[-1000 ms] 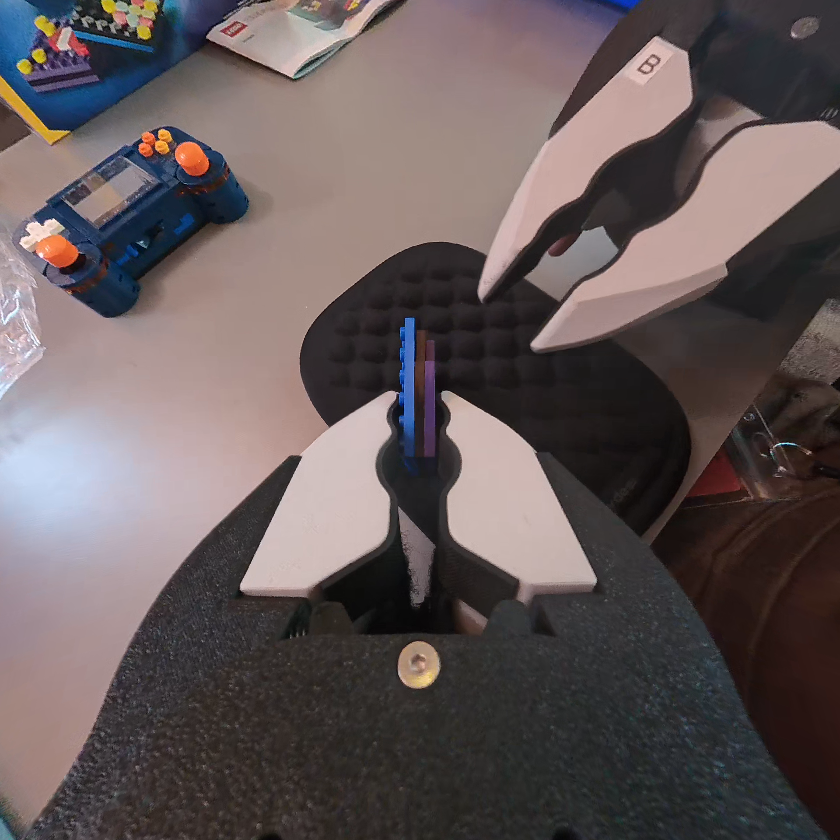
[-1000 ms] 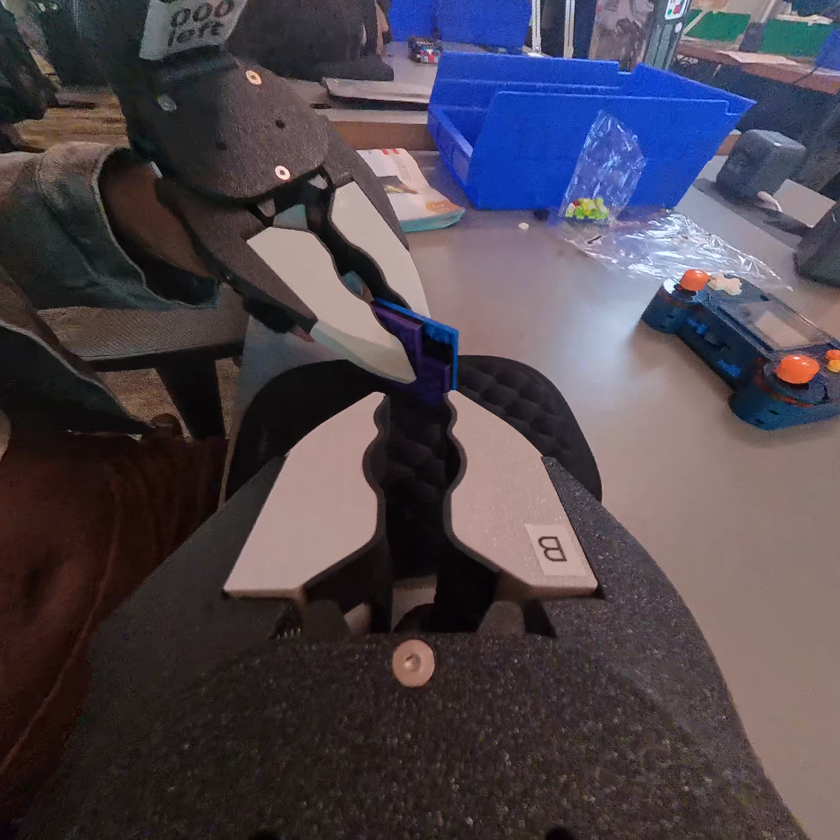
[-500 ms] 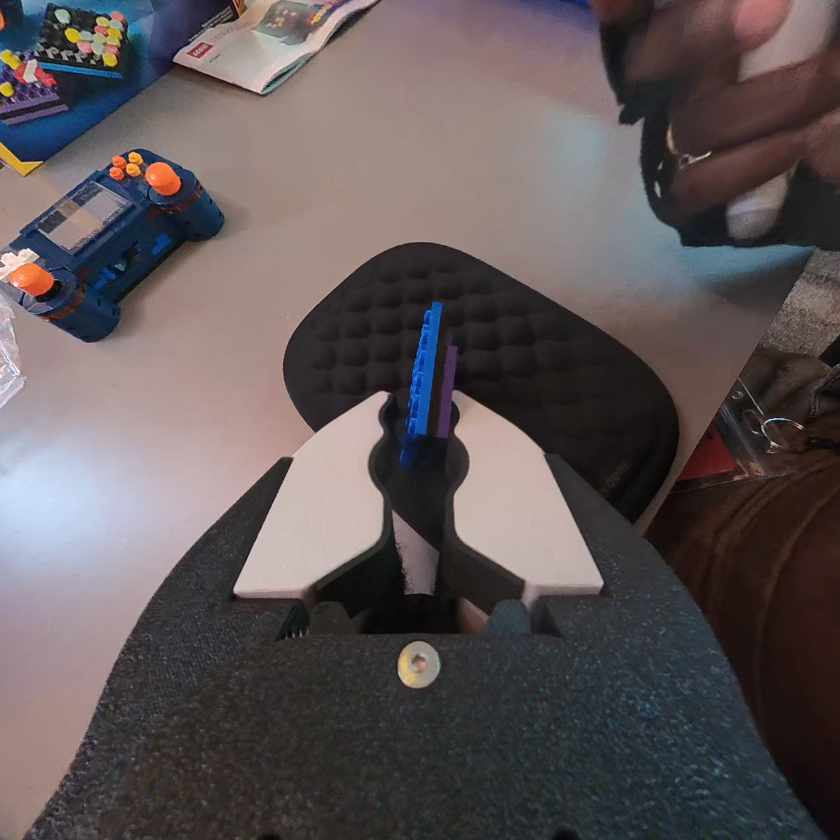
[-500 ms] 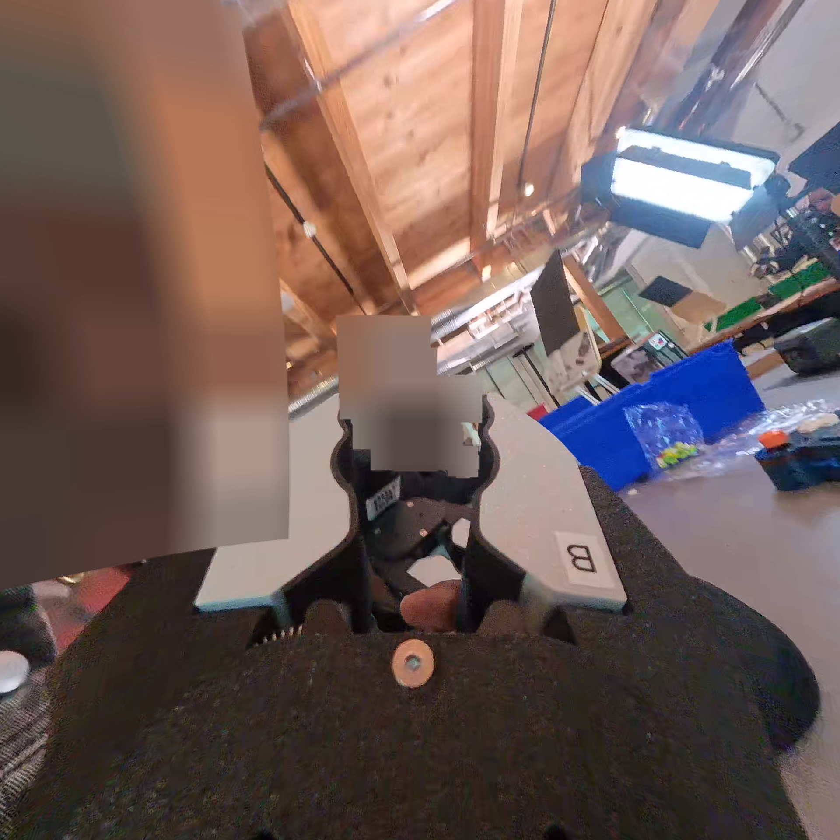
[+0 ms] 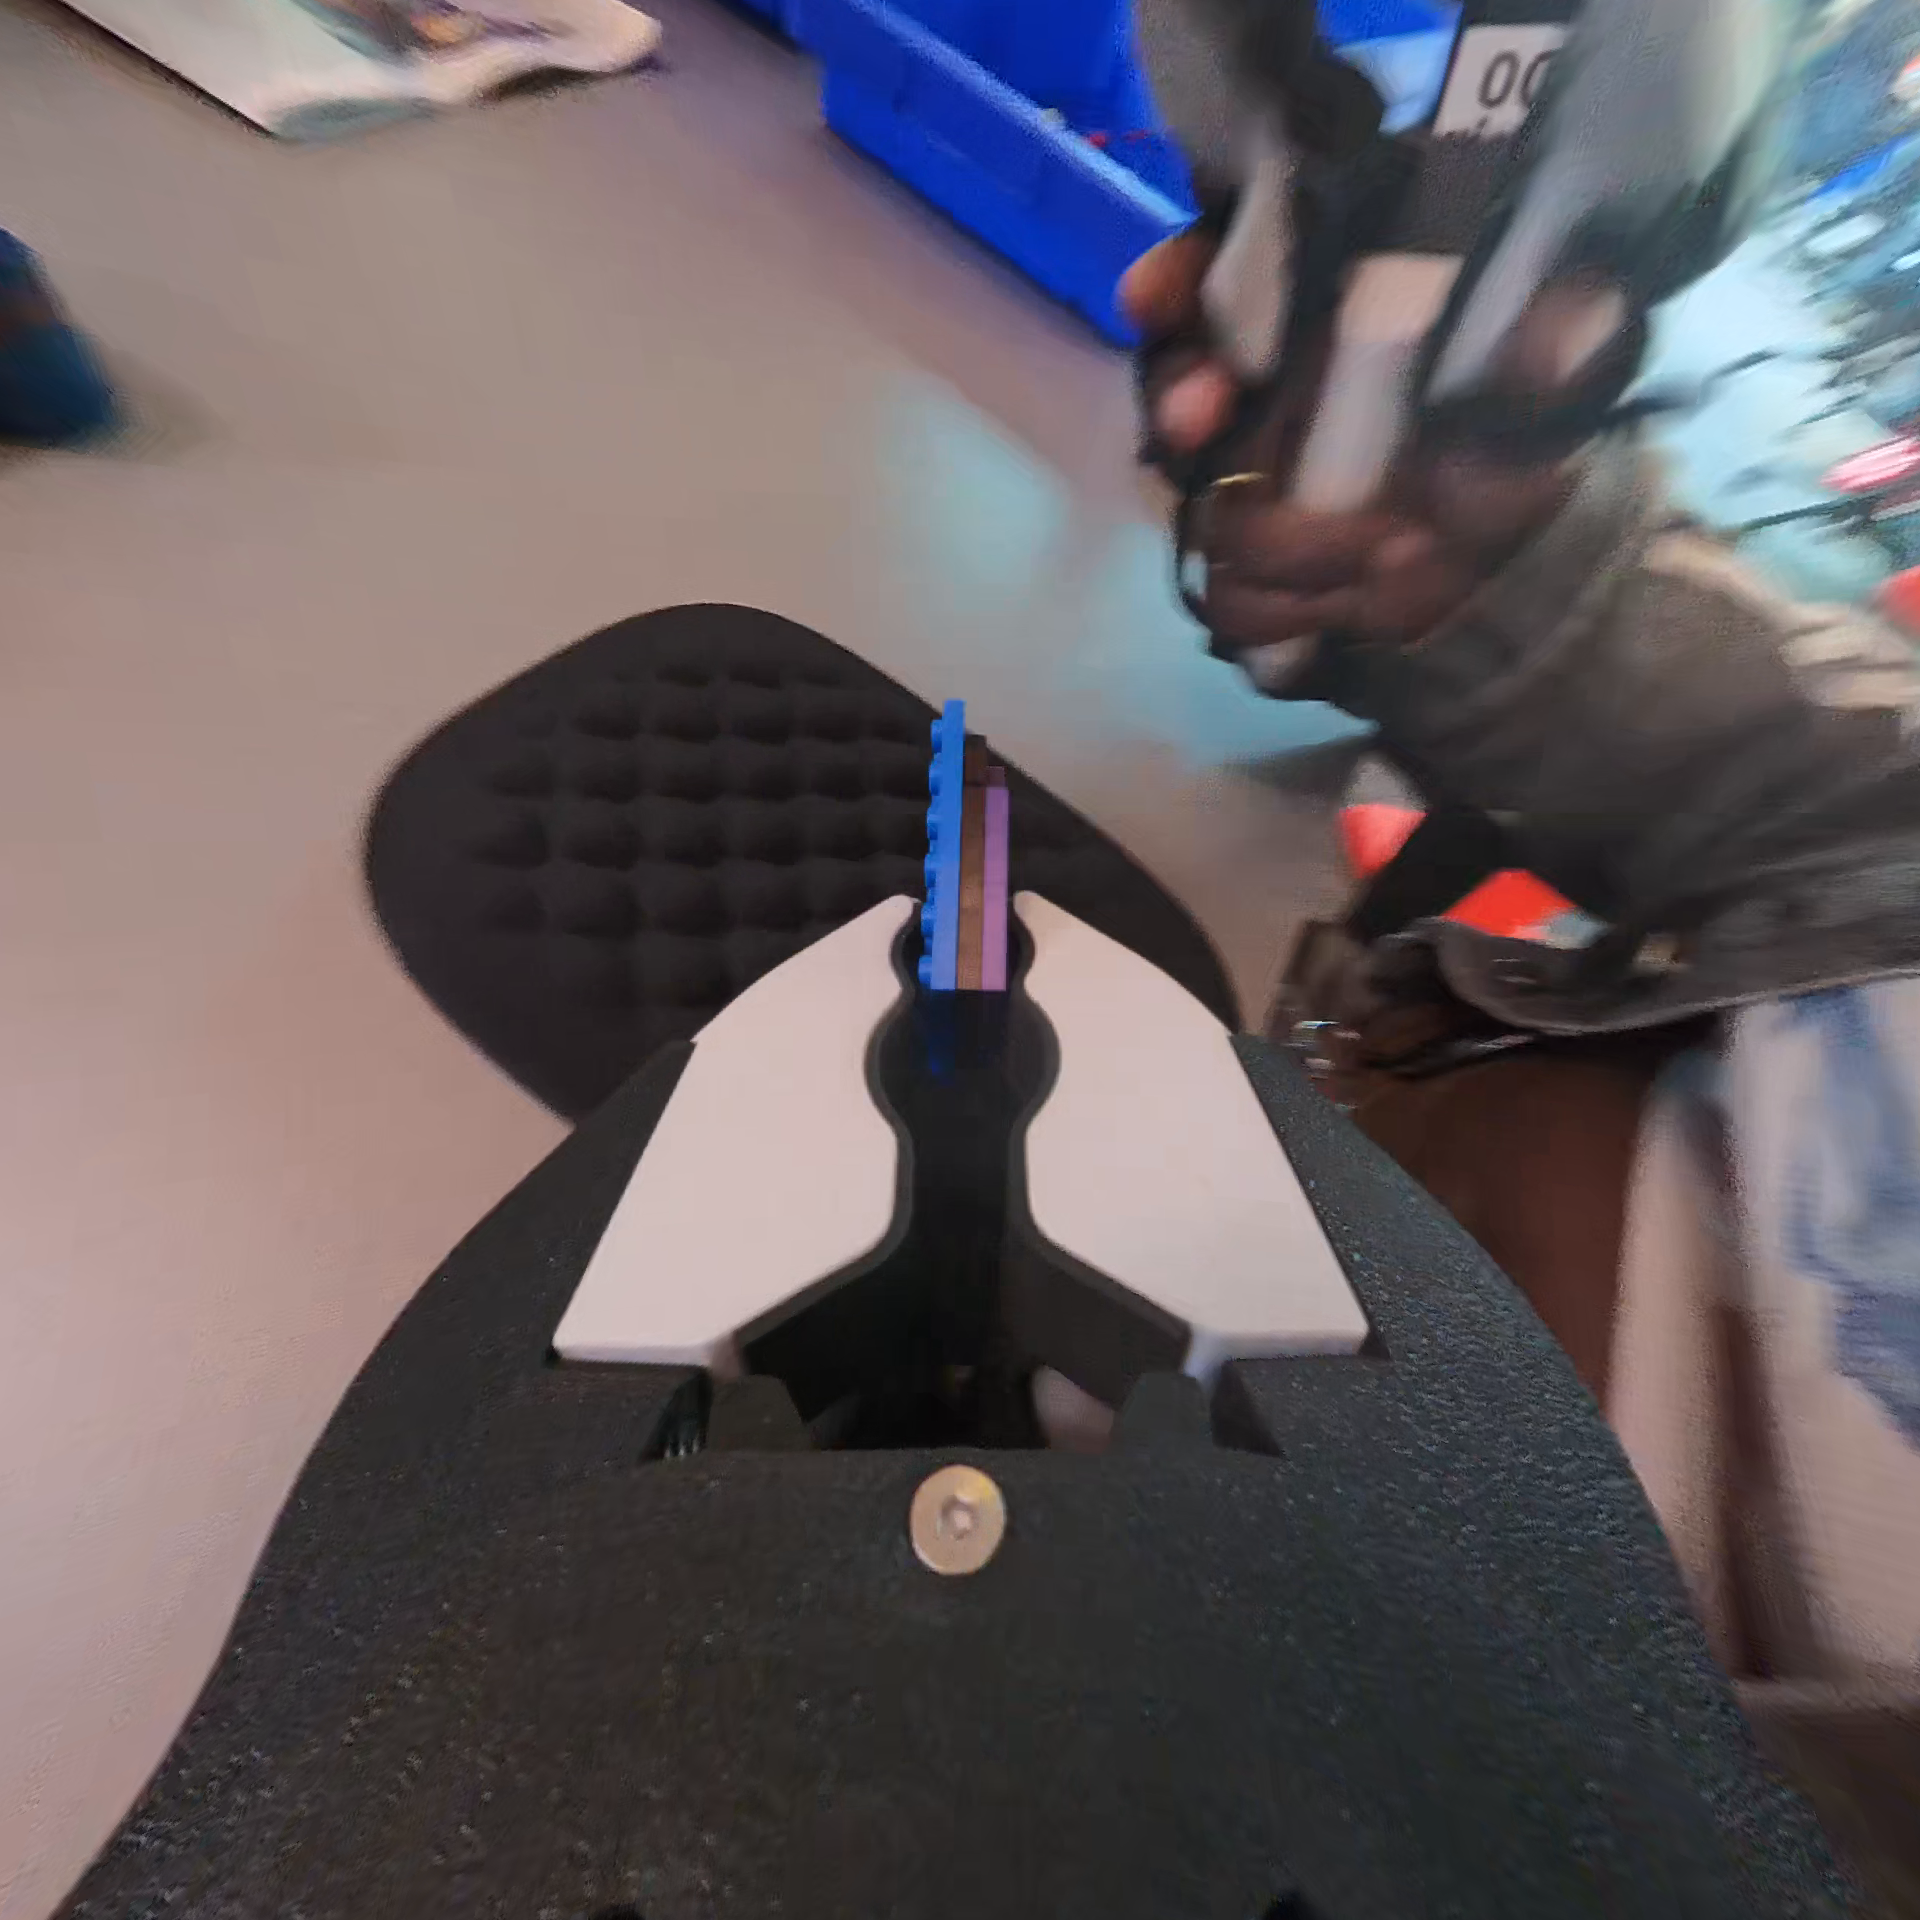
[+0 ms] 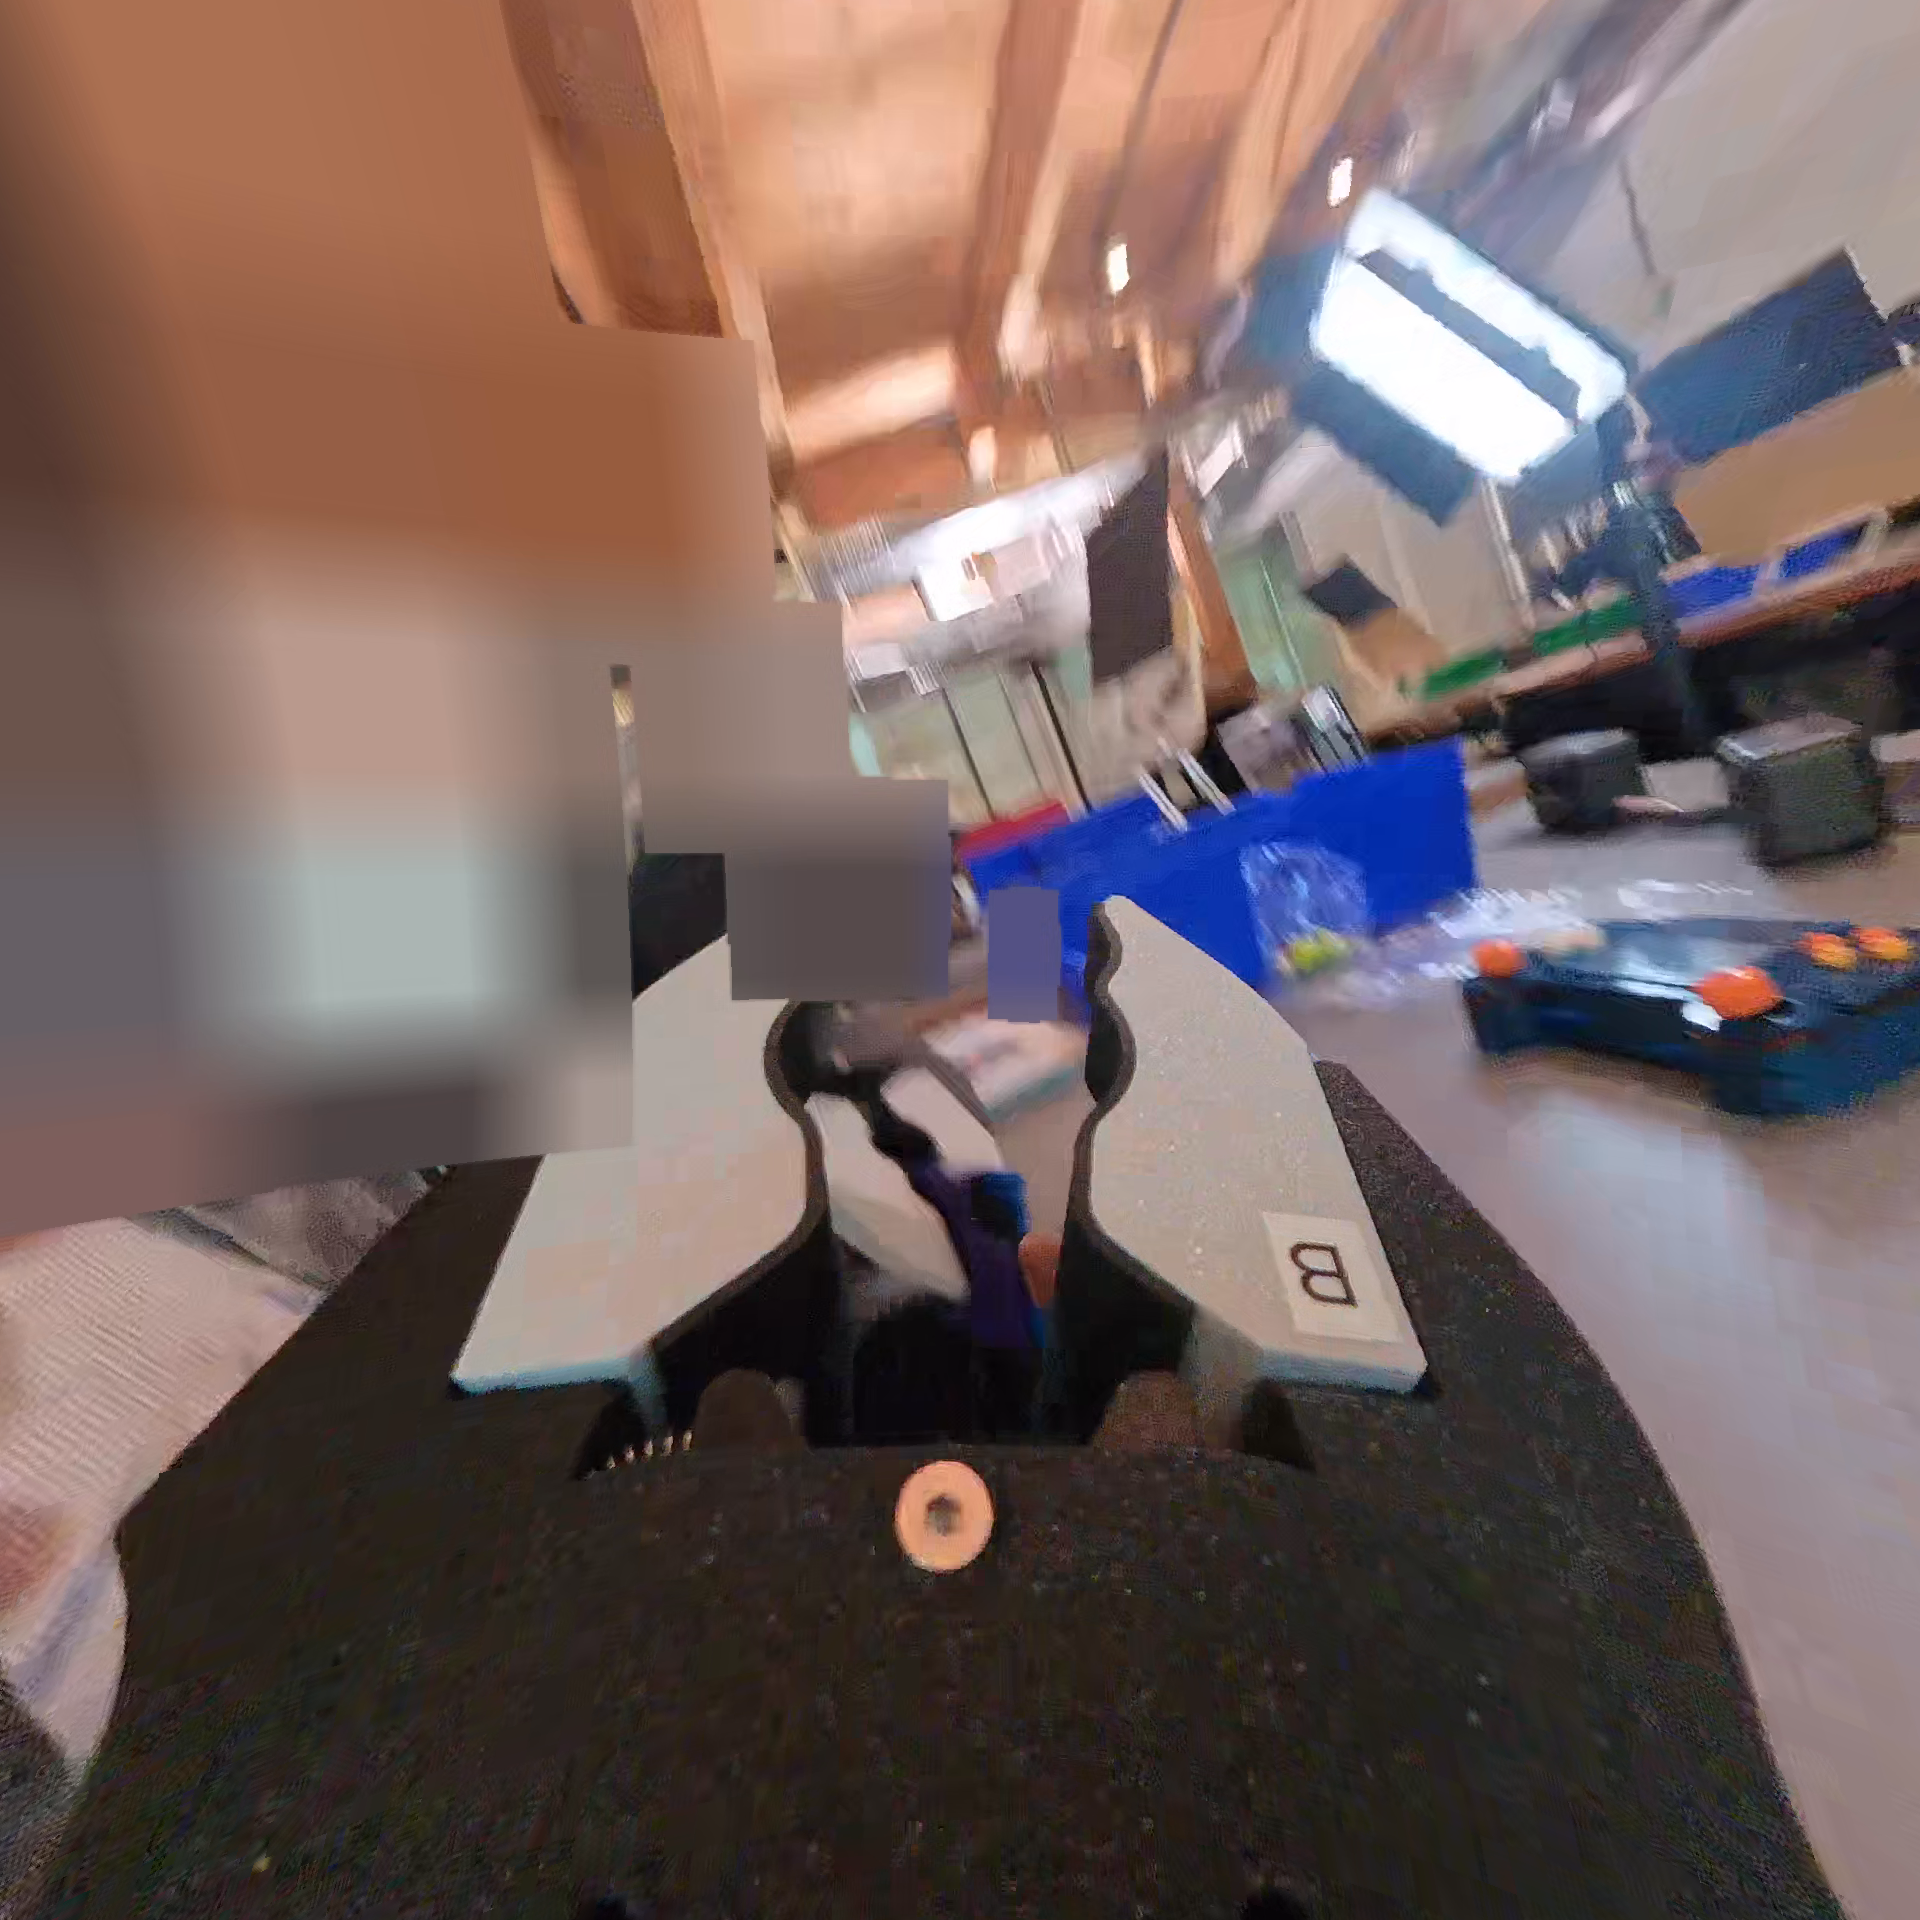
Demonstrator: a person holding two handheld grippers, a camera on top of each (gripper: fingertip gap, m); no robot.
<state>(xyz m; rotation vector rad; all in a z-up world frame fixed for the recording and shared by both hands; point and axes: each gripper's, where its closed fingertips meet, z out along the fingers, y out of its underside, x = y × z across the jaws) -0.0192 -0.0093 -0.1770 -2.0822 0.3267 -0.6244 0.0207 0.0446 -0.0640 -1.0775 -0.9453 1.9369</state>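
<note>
Left gripper (image 5: 966, 914): clamped on an upright stack of thin blue, brown and purple toy-brick plates (image 5: 971, 862), centre frame, above the black dimpled pad (image 5: 644, 831) on the grey counter (image 5: 520, 416). Right gripper (image 6: 925, 935): jaws apart, empty, now swung up off the pad. White lettered label (image 6: 1325, 1283) on its finger, not transcribed.

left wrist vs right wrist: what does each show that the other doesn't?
Left wrist only: the black dimpled pad beneath the left gripper, and a blurred hand holding the other gripper.

Right wrist only: the open right gripper, a dark blue brick-built game controller, and a clear plastic bag.

Both: the grey table, the blue bin, and the blue-and-purple brick stack clamped in the left gripper.
</note>
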